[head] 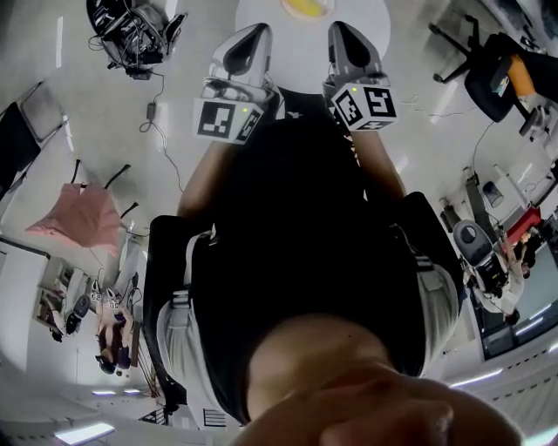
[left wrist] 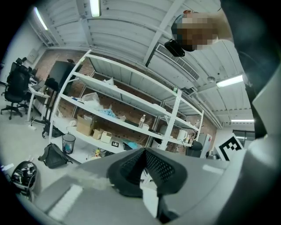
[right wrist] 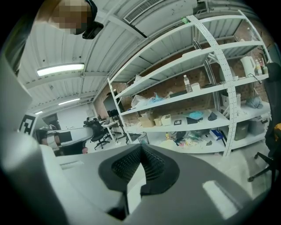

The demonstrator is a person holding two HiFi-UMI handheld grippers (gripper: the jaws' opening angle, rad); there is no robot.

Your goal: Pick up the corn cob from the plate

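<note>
yellow shape (head: 305, 7) cropped, axis unclear; left tool (head: 255, 32) and right tool (head: 341, 31) closed, empty

No word, brand or number can be read anywhere. The cube (head: 228, 120) on the left tool (head: 248, 39) and the cube (head: 366, 104) on the right tool (head: 347, 39) carry black-and-white square markers, patterns rather than letters. A small dark label (right wrist: 178, 122) on the shelf (right wrist: 206, 91) is too small to read.

Left hand-held gripper (head: 248, 43), right hand-held gripper (head: 349, 39) grey; marker cubes (head: 225, 119) black-white; shelving (right wrist: 175, 61) white.
</note>
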